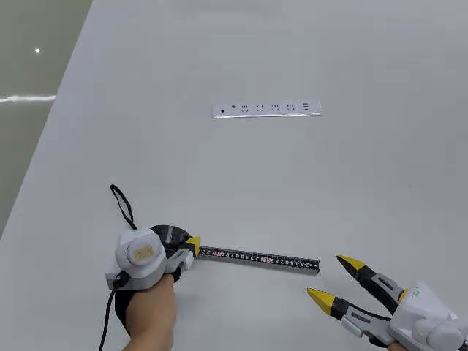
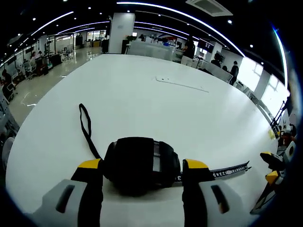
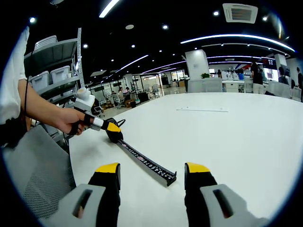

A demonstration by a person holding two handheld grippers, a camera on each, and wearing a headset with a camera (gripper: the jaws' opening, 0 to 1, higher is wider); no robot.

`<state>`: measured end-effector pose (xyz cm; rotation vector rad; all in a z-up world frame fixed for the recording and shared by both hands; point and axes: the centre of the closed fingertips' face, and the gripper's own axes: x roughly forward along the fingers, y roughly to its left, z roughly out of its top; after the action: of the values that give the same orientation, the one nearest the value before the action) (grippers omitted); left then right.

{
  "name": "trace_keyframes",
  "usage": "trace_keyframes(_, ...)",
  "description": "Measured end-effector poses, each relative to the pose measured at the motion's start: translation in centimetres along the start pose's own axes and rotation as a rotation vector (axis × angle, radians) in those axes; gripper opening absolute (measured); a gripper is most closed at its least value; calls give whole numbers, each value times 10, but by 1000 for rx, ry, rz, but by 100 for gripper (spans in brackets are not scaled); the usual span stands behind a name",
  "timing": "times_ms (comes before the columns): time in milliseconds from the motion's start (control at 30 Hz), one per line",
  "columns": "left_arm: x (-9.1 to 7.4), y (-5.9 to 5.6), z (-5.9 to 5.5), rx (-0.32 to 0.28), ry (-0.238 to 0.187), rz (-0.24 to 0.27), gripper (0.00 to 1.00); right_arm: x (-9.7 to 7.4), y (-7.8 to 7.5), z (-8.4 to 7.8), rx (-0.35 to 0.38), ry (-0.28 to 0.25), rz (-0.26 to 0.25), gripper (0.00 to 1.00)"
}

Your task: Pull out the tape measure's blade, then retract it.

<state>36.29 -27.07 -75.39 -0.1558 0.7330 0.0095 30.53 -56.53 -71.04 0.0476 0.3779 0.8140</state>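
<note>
A black tape measure [image 1: 170,238] rests on the white table, and my left gripper [image 1: 184,253] is shut on its case [image 2: 141,163]. Its black blade [image 1: 258,258] lies pulled out flat to the right, ending in a hook [image 3: 171,178]. A black wrist strap [image 2: 86,124] trails behind the case. My right gripper [image 1: 336,280] stands open just right of the blade's end, not touching it, with its yellow-tipped fingers [image 3: 108,168] spread either side of the hook.
A white power strip [image 1: 266,109] lies farther back on the table [image 1: 329,183]. The table's left edge meets a glossy floor [image 1: 29,88]. An open office with shelves and people lies beyond.
</note>
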Motion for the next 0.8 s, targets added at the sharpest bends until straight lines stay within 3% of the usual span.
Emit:
trace_keyframes(500,1,1,-1,15,-2,8,63,2,-1,-3,-1,6,3,54)
trace_keyframes(800,1,2,-1,15,-2,7,63,5,-3,-8,-22,32,34,48)
